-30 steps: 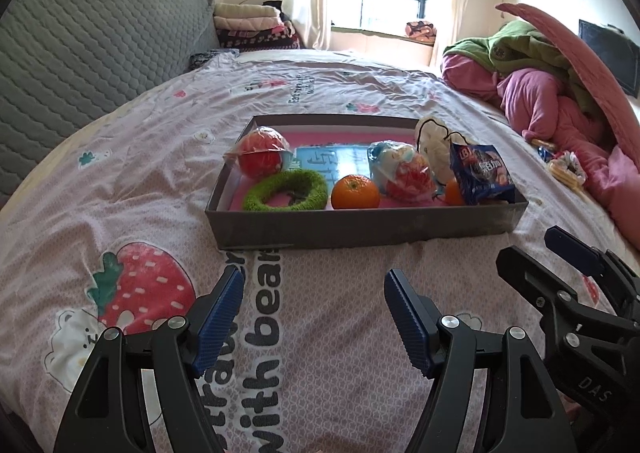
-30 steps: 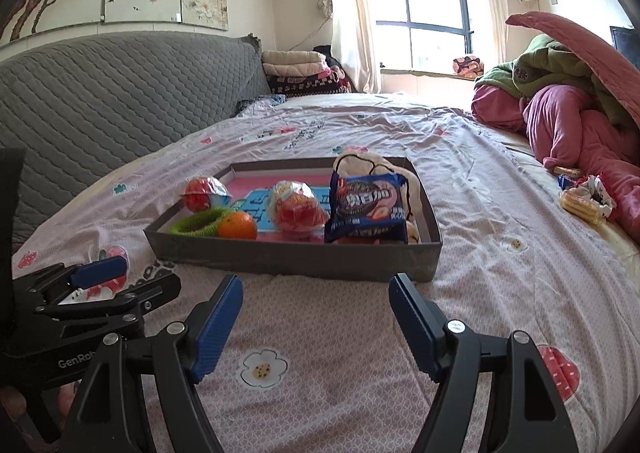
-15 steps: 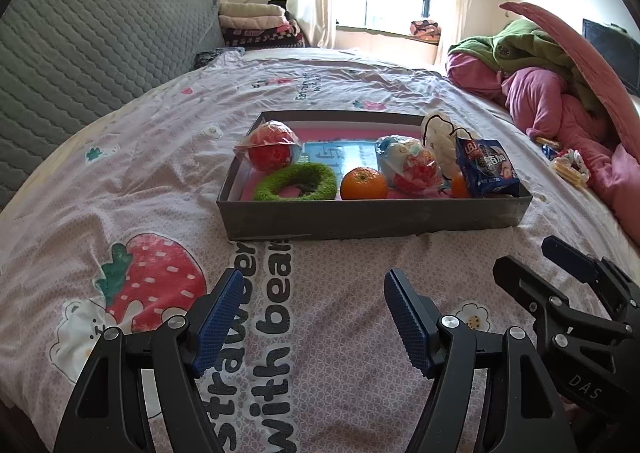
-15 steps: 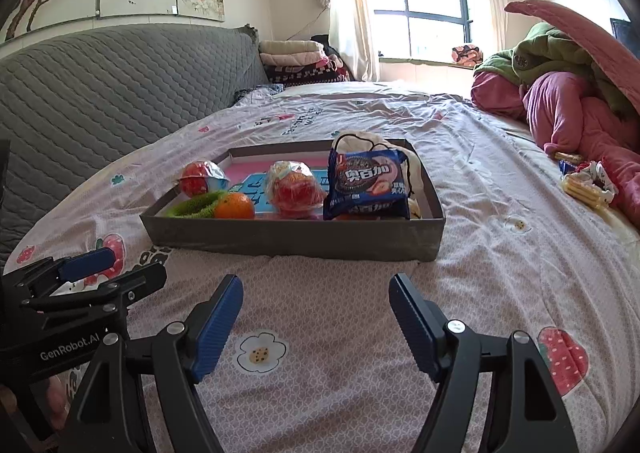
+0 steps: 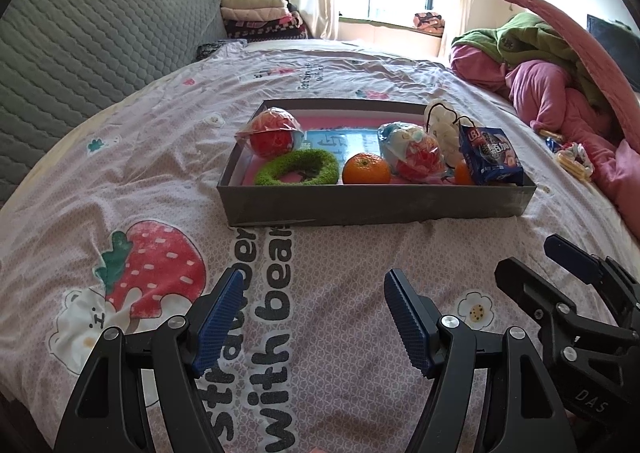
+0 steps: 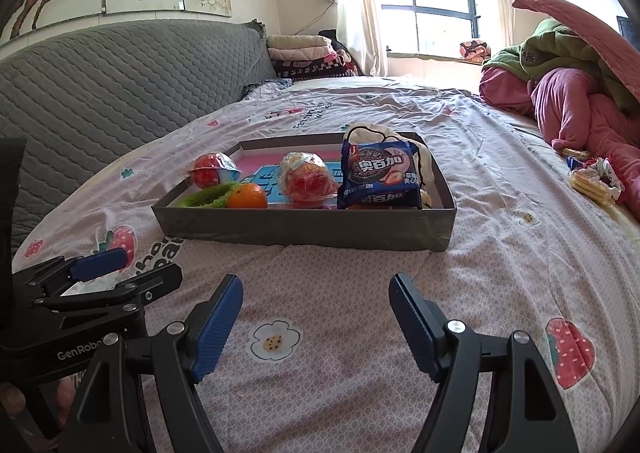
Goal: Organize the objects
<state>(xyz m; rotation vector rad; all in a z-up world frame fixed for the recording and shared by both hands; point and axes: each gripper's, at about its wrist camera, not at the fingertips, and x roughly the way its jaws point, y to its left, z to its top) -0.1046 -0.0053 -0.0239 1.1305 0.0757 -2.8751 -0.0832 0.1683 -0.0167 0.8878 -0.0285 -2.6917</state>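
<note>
Both grippers wide apart and empty over the bedspread [image 5: 340,65]: left gripper [image 5: 314,317] facing the near wall of the grey tray [image 5: 376,205], right gripper [image 6: 316,315] just beside it. Inside the tray: green ring [image 5: 297,171] and wrapped red ball [image 5: 272,137] at the left end, orange [image 5: 366,169] mid-front, blue cookie packet [image 5: 490,161] standing in the right near corner.

second orange [image 5: 463,174] mostly hidden behind blue snack packet [image 5: 490,157] in the grey tray [image 5: 376,205]. white pouch [image 6: 424,169] half hidden behind that packet. tray floor print unreadable.
</note>
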